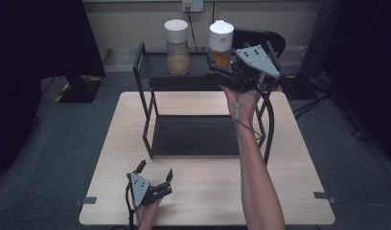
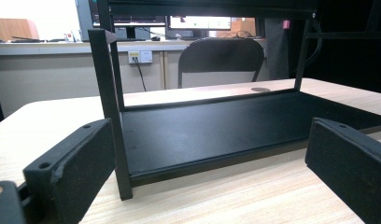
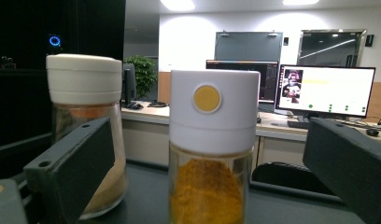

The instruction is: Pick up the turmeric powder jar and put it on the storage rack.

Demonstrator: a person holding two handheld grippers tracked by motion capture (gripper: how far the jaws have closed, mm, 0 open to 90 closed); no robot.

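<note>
Rack top shelf (image 1: 155, 71) | right gripper (image 1: 221, 68) hides orange jar's (image 1: 221, 44) base

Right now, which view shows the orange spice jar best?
The right gripper view: the orange spice jar stands close between the open jaws, apart from both. The high view shows it small, partly behind the right gripper.

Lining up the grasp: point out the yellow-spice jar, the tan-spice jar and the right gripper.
yellow-spice jar (image 3: 211, 140), right gripper view, on its white cap.
tan-spice jar (image 1: 177, 55), high view, on its glass body.
right gripper (image 3: 207, 177), right gripper view, midway between its fingertips.
</note>
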